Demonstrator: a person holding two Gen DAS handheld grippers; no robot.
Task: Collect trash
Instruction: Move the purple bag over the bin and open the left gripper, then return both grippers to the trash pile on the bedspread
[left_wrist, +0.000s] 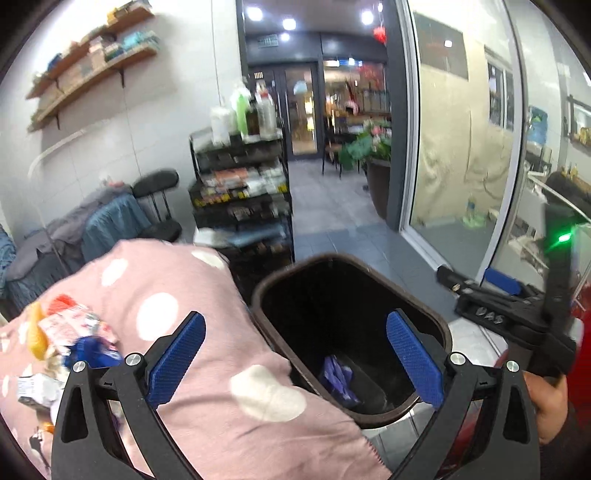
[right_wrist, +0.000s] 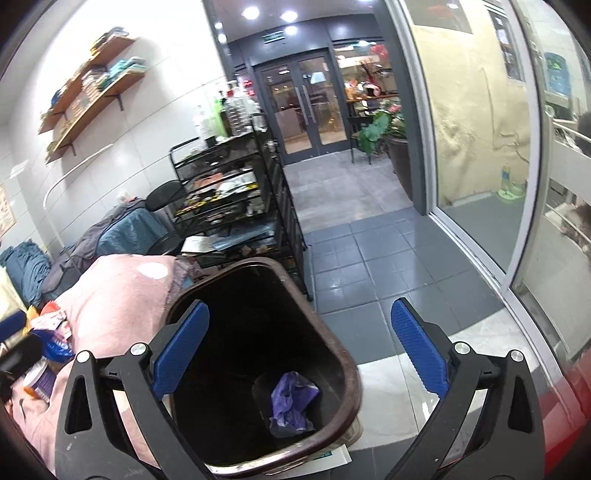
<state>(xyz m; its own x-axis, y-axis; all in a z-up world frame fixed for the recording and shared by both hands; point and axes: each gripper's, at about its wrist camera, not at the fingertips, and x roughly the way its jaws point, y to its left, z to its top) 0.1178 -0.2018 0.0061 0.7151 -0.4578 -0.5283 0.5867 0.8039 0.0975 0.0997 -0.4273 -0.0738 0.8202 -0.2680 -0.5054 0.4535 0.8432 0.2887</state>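
Note:
A dark brown trash bin (left_wrist: 424, 317) stands on the floor beside a pink dotted blanket (left_wrist: 207, 306); it also shows in the right wrist view (right_wrist: 343, 369). A crumpled purple wrapper (right_wrist: 291, 402) lies at its bottom, also seen in the left wrist view (left_wrist: 338, 373). Several wrappers and packets (left_wrist: 70, 332) lie on the blanket at the left, also in the right wrist view (right_wrist: 51, 328). My left gripper (left_wrist: 295, 358) is open and empty above the blanket's edge and the bin. My right gripper (right_wrist: 301, 350) is open and empty over the bin; it shows at the right of the left wrist view (left_wrist: 480, 284).
A black wire rack (right_wrist: 236, 199) full of items stands behind the bin. A black chair (left_wrist: 159, 206) with clothes is at the left. Grey tiled floor (right_wrist: 351, 236) leads to glass doors (right_wrist: 306, 107). A glass wall (right_wrist: 480, 129) runs along the right.

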